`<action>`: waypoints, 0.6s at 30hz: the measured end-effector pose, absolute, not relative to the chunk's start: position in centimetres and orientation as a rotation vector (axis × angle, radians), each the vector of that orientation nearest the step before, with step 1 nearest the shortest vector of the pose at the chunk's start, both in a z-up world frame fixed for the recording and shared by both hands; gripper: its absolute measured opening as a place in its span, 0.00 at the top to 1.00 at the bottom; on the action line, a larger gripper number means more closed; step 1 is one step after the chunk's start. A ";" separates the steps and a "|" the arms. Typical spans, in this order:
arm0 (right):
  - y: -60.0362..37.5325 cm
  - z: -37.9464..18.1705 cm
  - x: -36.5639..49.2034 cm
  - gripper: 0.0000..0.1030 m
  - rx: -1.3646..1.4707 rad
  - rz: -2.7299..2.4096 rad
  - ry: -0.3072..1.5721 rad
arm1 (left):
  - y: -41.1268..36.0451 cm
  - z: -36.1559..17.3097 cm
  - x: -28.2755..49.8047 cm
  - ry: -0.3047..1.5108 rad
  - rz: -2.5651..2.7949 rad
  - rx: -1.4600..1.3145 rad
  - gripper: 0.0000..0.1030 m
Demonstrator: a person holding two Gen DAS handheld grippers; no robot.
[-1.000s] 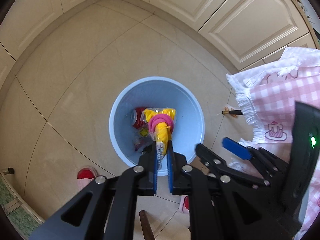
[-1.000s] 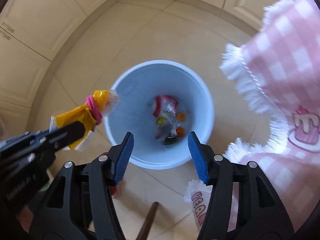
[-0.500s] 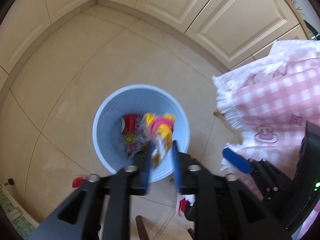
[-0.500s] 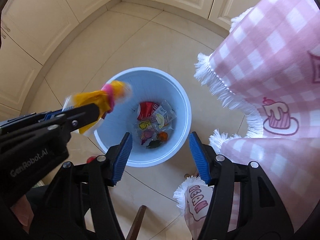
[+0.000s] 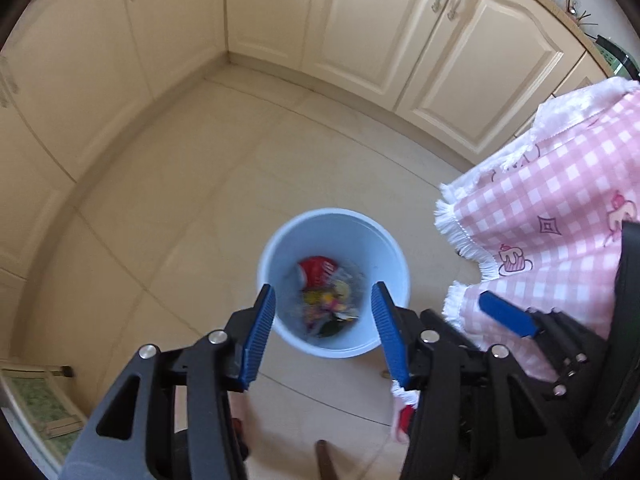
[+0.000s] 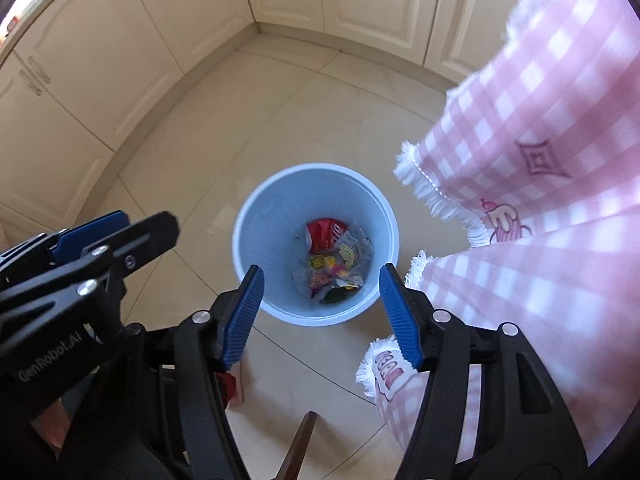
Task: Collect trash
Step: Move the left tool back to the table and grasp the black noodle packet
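A light blue bin (image 5: 280,248) (image 6: 260,216) stands on the tiled floor below both grippers. Inside lie a red can (image 5: 316,270) (image 6: 326,232) and several wrappers (image 5: 326,308) (image 6: 332,268). My left gripper (image 5: 323,320) hangs above the bin; its jaws are opening and nothing is between them. In the right wrist view the left gripper (image 6: 116,232) shows at the left edge. My right gripper (image 6: 320,296) is open over the bin, with nothing between its fingers; one of its blue fingertips (image 5: 506,314) shows in the left wrist view.
A pink checked tablecloth (image 5: 552,208) (image 6: 540,140) with a white fringe hangs at the right, close to the bin. Cream cabinets (image 5: 360,20) (image 6: 100,60) line the far walls. A dark wooden stick (image 6: 298,440) and a red item (image 6: 228,384) are on the floor near the bottom edge.
The left gripper opened and let go of the yellow wrapper with the pink band, which dropped into the bin. Both grippers rose, so the bin looks smaller.
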State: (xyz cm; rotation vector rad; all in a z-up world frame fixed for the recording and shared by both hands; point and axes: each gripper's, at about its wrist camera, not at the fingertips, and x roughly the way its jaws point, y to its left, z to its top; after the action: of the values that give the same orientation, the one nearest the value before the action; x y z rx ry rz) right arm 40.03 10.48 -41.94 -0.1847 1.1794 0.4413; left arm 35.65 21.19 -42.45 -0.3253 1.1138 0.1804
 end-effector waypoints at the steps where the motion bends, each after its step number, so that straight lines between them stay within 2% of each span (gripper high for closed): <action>1: 10.8 -41.1 39.5 0.42 -0.194 0.451 1.165 | 21.3 -41.6 35.0 1.104 0.194 -0.321 0.52; 4: 11.6 -38.3 37.2 0.42 -0.219 0.484 1.103 | 22.2 -38.5 32.8 1.051 0.233 -0.312 0.48; 11: 10.9 -27.6 31.2 0.41 -0.276 0.498 0.845 | 22.0 -28.9 27.0 0.850 0.243 -0.311 0.47; 18: 3.7 -18.1 27.1 0.36 -0.215 0.403 0.641 | 17.4 -20.5 23.9 0.671 0.130 -0.275 0.38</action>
State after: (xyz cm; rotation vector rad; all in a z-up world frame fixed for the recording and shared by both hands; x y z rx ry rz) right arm 27.06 3.67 -18.10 -0.2146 0.6405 0.4027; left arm 23.94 17.44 -20.55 -0.2755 0.6715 0.1301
